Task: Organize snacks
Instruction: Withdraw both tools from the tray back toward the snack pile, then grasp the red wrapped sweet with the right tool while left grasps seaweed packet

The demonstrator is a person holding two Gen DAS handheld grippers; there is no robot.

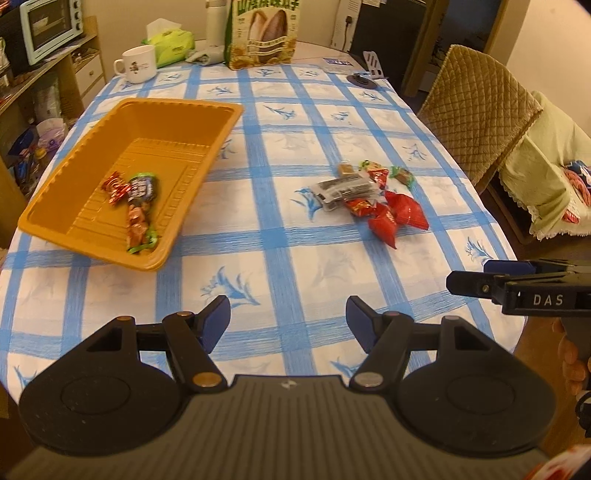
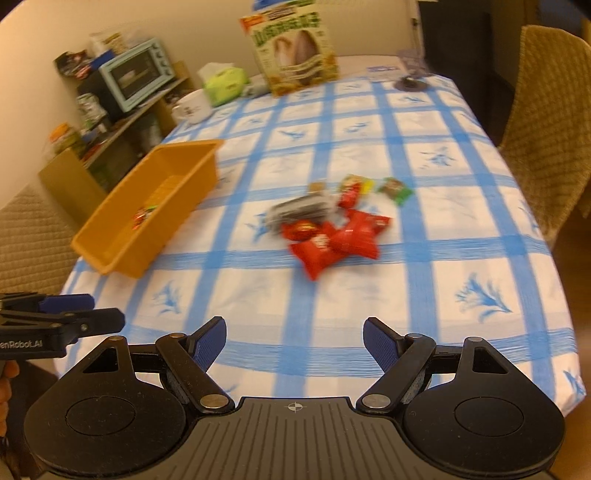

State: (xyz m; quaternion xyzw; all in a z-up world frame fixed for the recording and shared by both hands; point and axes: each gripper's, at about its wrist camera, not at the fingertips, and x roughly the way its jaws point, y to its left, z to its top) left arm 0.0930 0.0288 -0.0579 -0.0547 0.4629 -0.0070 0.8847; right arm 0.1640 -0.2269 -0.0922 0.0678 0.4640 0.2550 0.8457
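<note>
An orange plastic tray sits on the left of the checked table and holds a few wrapped snacks. A loose pile of snacks lies on the cloth to its right: red packets, a dark clear-wrapped bar, small green and gold candies. My left gripper is open and empty above the near table edge. My right gripper is open and empty, short of the pile. Each gripper shows at the other view's edge: the right one and the left one.
At the far end stand a large snack bag, a white mug, a green tissue pack and a white bottle. A quilted chair stands at the right. Shelves with a toaster oven are on the left.
</note>
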